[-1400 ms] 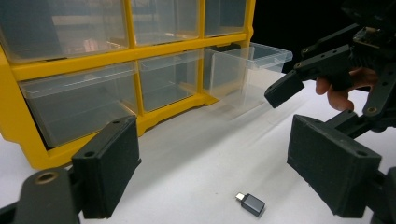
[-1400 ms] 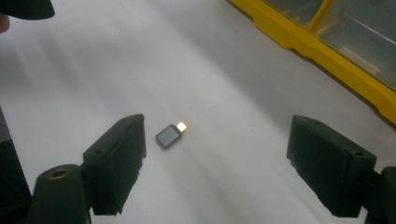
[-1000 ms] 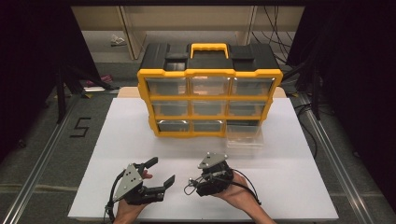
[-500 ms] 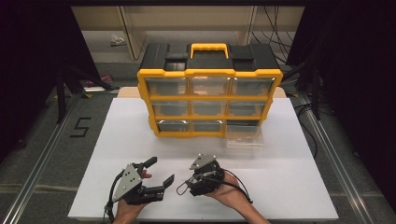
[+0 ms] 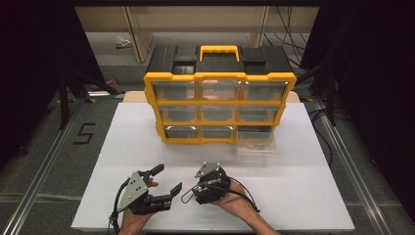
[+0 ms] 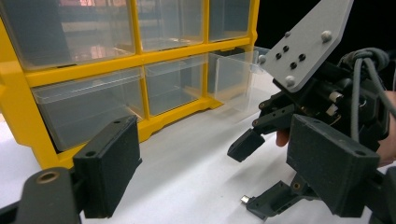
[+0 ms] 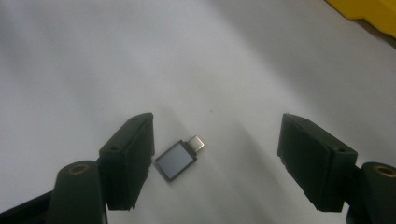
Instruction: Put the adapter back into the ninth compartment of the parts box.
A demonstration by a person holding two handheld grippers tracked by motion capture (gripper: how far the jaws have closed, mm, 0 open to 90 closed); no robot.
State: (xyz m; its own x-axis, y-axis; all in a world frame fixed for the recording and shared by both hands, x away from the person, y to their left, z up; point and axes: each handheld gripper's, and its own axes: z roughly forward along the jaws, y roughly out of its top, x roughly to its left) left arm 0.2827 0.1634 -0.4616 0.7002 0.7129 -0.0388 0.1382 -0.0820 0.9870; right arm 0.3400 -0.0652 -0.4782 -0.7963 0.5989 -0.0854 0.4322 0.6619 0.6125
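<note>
A small silver plug adapter (image 7: pixel 177 158) lies flat on the white board. My right gripper (image 7: pixel 219 140) hangs over it, open. Its jaws have just been closing, and the adapter lies between them, close beside the left one, with neither pad pressing on it. In the high view the right gripper (image 5: pixel 192 193) points down and left near the front edge. My left gripper (image 5: pixel 168 178) rests just left of it, open and empty. In the left gripper view its jaws (image 6: pixel 219 158) stand wide and frame the right gripper (image 6: pixel 252 177).
A yellow and black drawer cabinet (image 5: pixel 219 105) with clear drawers stands at the back of the white board (image 5: pixel 147 147). One clear drawer (image 5: pixel 256 143) sits pulled out in front of its bottom right slot. Dark floor surrounds the board.
My right gripper has moved left and down toward the board and the left gripper, and its jaws stand a little narrower. The left gripper has stayed put.
</note>
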